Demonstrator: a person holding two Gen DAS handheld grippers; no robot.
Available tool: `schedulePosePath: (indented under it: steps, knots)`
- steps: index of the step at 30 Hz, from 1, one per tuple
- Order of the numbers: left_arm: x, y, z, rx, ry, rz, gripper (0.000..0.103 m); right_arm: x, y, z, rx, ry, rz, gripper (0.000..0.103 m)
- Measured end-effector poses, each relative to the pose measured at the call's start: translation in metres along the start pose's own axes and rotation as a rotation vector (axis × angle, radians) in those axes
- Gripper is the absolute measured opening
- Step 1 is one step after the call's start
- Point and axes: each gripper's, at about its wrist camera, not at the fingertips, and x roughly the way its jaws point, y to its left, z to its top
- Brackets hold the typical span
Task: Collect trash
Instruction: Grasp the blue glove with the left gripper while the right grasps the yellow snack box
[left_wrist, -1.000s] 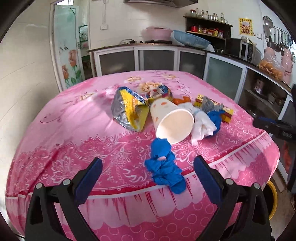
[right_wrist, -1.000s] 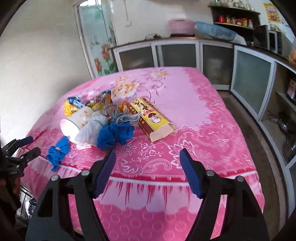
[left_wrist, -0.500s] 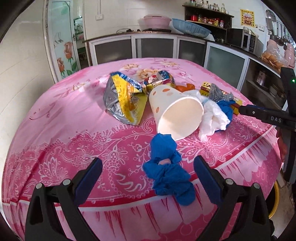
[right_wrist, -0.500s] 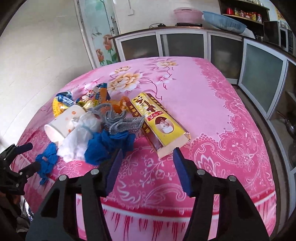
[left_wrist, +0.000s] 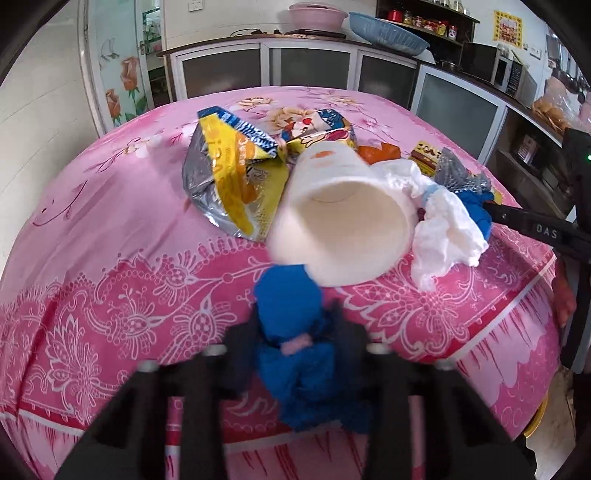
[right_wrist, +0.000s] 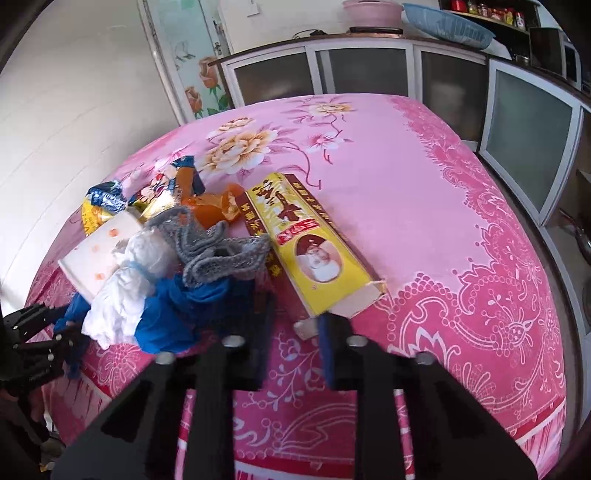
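My left gripper (left_wrist: 295, 343) is closing on the crumpled blue wad (left_wrist: 295, 332) at the table's near edge, the wad already between its jaws. My right gripper (right_wrist: 295, 325) is closing at the near end of the yellow carton (right_wrist: 306, 243); whether it grips I cannot tell. The paper cup (left_wrist: 343, 221), foil wrappers (left_wrist: 229, 177) and white tissue (left_wrist: 443, 221) lie uncollected on the pink tablecloth (left_wrist: 110, 221); I judge collecting has barely begun.

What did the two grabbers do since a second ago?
Both came down closer to the trash. The left gripper is closing around the blue rag; the right gripper is closing at the yellow box end. The cup and wrappers stayed put.
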Motion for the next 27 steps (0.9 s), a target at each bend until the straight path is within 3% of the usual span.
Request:
schedulePosePath:
  steps: [1,3,12,27]
  knots:
    - [0.000,-0.001,0.000,0.001,-0.001,-0.002,0.017,-0.001,0.001,0.001,0.001,-0.006,-0.003,0.012]
    - [-0.003,-0.002,0.001,0.000,-0.004,-0.016,0.014,-0.007,0.001,0.001,0.004,-0.028,-0.016,0.007]
    - [-0.046,0.006,-0.005,-0.030,-0.065,-0.097,0.014,-0.043,0.000,-0.002,-0.005,-0.069,-0.042,0.004]
    - [-0.098,0.004,-0.015,-0.016,-0.143,-0.092,0.014,-0.094,0.001,-0.017,0.003,-0.145,-0.092,0.002]
